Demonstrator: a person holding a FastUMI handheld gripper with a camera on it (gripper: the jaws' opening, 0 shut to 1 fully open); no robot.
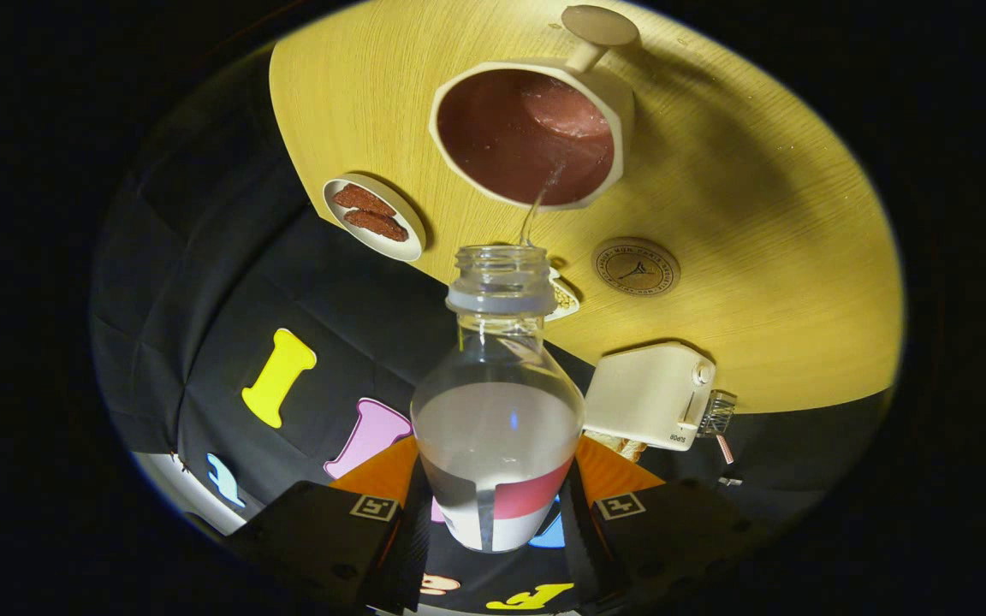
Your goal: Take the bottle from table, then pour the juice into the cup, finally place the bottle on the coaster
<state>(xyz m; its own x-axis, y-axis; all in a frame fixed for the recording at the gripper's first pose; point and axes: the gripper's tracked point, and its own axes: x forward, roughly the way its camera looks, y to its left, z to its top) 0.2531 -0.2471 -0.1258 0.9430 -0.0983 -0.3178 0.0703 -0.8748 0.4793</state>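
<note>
The clear plastic bottle (497, 376), round-shouldered with a ribbed open neck and a pale collar ring, sits pinched between the two fingers of the gripper (493, 513), both pressing on its lower body where a red, white and dark label wraps it. It is tipped forward so its mouth points at the cup, and cloudy pale liquid fills its lower half. A thin stream leaves the mouth and falls into the cream faceted cup (536, 133), a wide, angular-rimmed vessel with a reddish-brown interior and a stubby handle ending in a round knob. The cup stands on a light yellow wood-grain tabletop (758, 257) with a curved edge. Just beyond the bottle's mouth and to one side lies the round brown cork-like coaster (636, 267), stamped with a dark ring and emblem, bare. Beside the cup on the other side is a small cream dish (373, 216) holding two rough brown pieces. A cream boxy appliance (651, 395) with a round knob sits near the table's edge, close to the bottle's shoulder. Dark creased cloth hangs beyond the table.
</note>
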